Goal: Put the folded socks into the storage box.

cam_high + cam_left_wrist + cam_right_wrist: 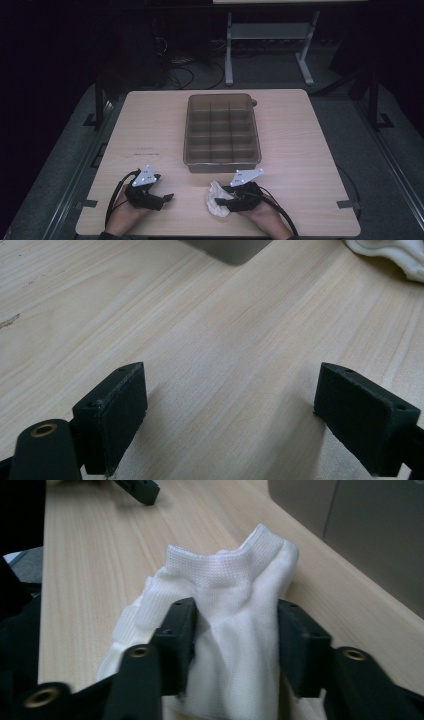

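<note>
A white sock (215, 190) lies crumpled on the wooden table (300, 150) near its front edge, just in front of the bin. My right gripper (222, 201) is shut on the sock (225, 575): in the right gripper view its jaws press in from both sides and the knit fabric bunches between them, cuff pointing away. My left gripper (162, 199) rests low at the front left with its jaws wide apart over bare wood (232, 415) and nothing between them. The sock's edge (395, 252) shows at the top right of the left gripper view.
A translucent brown bin (222, 162) divided into several compartments stands in the table's middle, close behind both grippers; its wall (360, 530) is just right of the sock. Bare wood lies on both sides of the bin. A metal stand is on the floor beyond.
</note>
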Motion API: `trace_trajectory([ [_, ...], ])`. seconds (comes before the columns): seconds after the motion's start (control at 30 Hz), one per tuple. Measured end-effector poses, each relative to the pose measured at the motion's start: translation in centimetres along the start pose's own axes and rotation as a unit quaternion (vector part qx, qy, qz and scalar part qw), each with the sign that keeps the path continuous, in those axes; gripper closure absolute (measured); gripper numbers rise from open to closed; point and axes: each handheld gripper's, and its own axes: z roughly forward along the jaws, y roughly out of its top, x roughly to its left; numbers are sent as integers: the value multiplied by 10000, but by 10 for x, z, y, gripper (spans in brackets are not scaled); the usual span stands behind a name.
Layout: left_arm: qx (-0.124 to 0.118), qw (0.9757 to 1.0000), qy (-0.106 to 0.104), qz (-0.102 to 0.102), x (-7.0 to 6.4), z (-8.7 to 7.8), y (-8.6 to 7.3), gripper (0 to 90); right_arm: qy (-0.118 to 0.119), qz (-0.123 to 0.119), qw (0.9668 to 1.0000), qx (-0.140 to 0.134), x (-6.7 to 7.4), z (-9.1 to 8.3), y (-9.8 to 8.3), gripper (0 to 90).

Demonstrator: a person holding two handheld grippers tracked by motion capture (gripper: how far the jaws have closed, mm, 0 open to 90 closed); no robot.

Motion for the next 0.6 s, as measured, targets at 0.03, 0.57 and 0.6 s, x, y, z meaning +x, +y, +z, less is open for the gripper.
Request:
trace_trajectory([
  [0.03,-1,10000,0,0,0,0,0,132,87,-9,10000,9,0,0,0,621],
  [0.57,10,10000,-2,13,0,0,0,132,81,58,9999,-129,0,-2,-1,733],
  [0.6,11,10000,-3,14,0,0,0,132,87,86,9998,-135,0,-3,-1,734],
])
